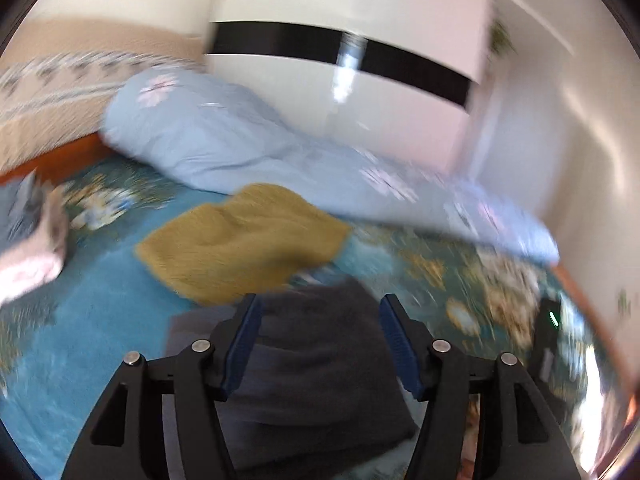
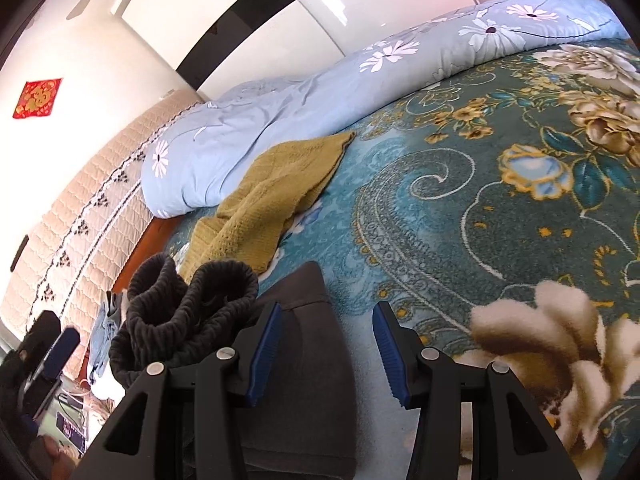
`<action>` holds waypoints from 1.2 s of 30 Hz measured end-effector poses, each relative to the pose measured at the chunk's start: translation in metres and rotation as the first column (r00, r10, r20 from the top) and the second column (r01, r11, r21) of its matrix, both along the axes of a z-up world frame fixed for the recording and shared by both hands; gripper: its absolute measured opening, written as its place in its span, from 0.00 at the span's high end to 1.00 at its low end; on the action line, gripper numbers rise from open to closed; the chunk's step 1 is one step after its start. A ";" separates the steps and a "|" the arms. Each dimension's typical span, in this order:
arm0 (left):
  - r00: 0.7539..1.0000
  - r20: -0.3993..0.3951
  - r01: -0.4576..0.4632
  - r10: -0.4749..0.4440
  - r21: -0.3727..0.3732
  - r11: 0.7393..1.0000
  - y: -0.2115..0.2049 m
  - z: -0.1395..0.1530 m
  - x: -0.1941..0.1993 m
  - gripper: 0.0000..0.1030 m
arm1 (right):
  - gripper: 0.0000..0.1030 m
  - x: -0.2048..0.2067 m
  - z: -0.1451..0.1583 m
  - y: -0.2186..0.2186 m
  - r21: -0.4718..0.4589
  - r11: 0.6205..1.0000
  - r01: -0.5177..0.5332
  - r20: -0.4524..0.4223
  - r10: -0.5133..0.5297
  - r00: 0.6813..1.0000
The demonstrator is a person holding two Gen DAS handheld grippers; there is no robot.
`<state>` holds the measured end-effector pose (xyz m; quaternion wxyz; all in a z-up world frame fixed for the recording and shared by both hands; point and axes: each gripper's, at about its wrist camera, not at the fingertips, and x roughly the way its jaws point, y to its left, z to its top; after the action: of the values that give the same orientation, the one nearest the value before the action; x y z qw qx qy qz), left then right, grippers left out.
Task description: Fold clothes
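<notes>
White wardrobe doors (image 2: 248, 40) rise behind the bed (image 2: 460, 216), whose teal flowered blanket is the landmark. Along its far edge lies a pale blue quilt (image 2: 304, 100), touching a mustard knitted garment (image 2: 276, 184) nearer the middle. On the near side of the blanket rests a dark grey garment (image 2: 304, 344), its ribbed cuffs (image 2: 192, 304) bunched toward the headboard (image 2: 76, 216). Open blanket spreads beyond it. The left gripper (image 1: 320, 344) and right gripper (image 2: 326, 350) hang wide apart over the dark garment, holding nothing.
</notes>
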<state>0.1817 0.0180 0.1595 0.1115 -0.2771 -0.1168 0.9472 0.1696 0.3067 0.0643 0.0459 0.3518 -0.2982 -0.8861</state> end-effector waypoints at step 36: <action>0.966 0.256 -0.034 -0.034 0.257 0.966 -0.081 -0.131 -0.022 0.37 | 0.61 -0.007 0.010 -0.066 -0.240 0.920 -0.309 -0.185 0.269 0.945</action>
<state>0.1597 -0.0634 0.0286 0.1307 -0.3812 -0.2531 0.8795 0.1626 0.2405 0.0742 0.2453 0.3156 -0.3548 -0.8452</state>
